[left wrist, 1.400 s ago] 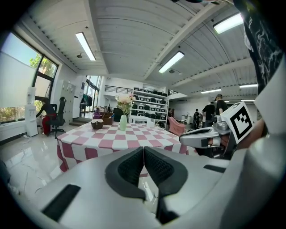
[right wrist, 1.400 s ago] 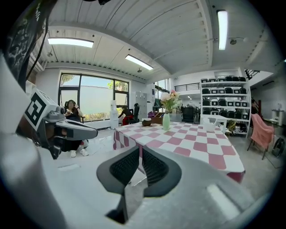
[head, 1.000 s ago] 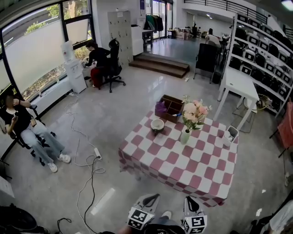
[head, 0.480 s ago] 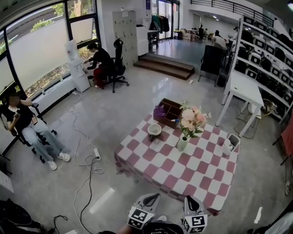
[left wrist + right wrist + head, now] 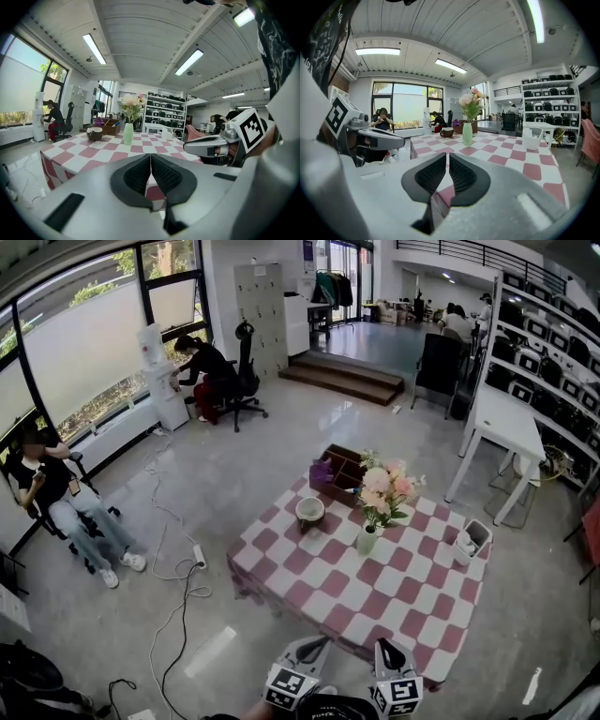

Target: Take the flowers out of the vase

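A pale green vase (image 5: 367,540) holding pink and cream flowers (image 5: 384,487) stands near the middle of a table with a red-and-white checked cloth (image 5: 375,601). In the left gripper view the vase (image 5: 128,134) and flowers (image 5: 131,104) show far ahead, as do the vase (image 5: 467,134) and flowers (image 5: 470,101) in the right gripper view. My left gripper (image 5: 316,647) and right gripper (image 5: 389,652) are held side by side short of the table's near edge, well away from the vase. Both are shut and hold nothing, as seen at the left gripper (image 5: 150,161) and the right gripper (image 5: 447,162).
On the table also stand a small bowl (image 5: 310,511), a wooden box (image 5: 339,469) with a purple item, and a white container (image 5: 470,540). A white table (image 5: 500,418) and shelves (image 5: 553,334) are at right. Cables (image 5: 178,587) lie on the floor at left. Two seated persons are by the windows.
The table with the vase has come closer and slightly left in the head view as I moved toward it. Both grippers stay shut.
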### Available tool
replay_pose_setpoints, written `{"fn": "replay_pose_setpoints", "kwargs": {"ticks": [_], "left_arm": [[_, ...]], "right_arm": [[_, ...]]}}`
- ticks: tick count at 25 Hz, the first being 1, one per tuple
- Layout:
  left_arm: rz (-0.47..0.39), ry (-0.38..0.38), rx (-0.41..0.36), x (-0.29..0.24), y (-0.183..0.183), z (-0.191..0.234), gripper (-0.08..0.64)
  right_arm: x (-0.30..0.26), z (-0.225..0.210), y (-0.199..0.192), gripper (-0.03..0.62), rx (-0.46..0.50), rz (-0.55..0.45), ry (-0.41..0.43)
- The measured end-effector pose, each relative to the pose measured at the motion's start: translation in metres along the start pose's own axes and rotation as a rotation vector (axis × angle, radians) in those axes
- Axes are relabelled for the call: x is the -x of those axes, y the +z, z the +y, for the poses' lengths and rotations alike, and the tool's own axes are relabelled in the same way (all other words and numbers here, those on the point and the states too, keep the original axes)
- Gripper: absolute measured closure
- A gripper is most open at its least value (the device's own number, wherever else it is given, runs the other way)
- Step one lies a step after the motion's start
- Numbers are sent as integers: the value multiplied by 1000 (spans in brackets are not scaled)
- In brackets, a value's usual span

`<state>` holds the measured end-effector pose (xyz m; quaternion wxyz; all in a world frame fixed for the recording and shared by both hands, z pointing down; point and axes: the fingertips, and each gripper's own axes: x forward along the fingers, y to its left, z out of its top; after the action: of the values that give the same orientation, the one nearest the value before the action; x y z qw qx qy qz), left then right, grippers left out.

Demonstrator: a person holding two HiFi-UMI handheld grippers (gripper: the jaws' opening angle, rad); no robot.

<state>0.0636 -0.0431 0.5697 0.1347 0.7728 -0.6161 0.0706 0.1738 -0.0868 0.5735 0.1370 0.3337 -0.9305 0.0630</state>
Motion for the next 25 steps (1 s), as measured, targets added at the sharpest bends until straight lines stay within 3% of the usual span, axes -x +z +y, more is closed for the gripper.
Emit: {"fn": "replay_pose_setpoints", "kwargs": {"ticks": [13,25], "left_arm": [[-8,-12,5,-23,11,-3,549],[-40,5,18,-38,35,44,548]], "right_arm": [[-5,-13,4,569,-36,-11,6],[-43,-18,32,569,-80,-41,-28]]}}
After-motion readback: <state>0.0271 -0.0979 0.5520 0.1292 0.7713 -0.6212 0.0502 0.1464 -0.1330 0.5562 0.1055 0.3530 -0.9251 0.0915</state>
